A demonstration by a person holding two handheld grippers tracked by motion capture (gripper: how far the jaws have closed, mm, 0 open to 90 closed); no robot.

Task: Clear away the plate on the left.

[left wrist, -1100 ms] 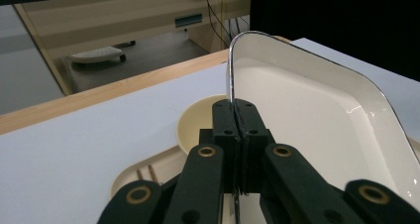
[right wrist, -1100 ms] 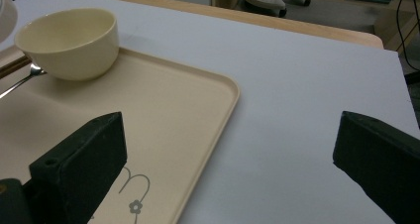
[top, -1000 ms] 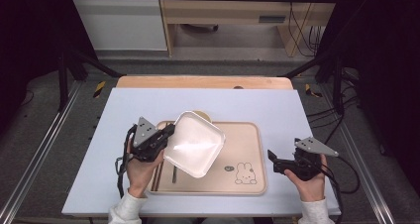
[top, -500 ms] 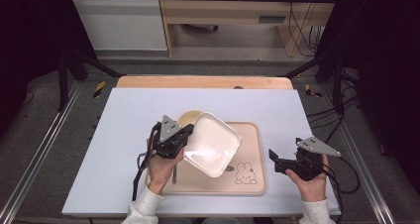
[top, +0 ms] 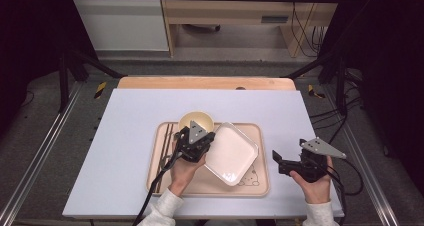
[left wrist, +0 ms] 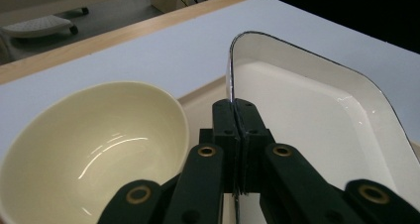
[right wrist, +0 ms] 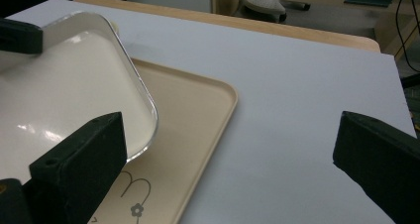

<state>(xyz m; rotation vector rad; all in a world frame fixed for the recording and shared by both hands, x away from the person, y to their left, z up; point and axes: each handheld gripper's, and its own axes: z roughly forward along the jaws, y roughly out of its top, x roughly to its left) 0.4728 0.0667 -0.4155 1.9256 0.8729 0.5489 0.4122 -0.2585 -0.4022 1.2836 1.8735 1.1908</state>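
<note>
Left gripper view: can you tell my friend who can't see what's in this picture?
The left gripper pinches the rim of a white square dish between its shut black jaws. A cream bowl sits just left of it on a beige tray.

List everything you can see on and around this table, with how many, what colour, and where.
Square dish: one, white, over the tray's middle, rim clamped by the left gripper.
Bowl: one, cream, at the tray's far edge.
Tray: one, beige, centre of the table.
Chopsticks: dark, on the tray's left side.
Table: one, pale grey top, wooden far edge.
Left gripper: black, shut on the dish rim.
Right gripper: black, open, right of the tray.
</note>
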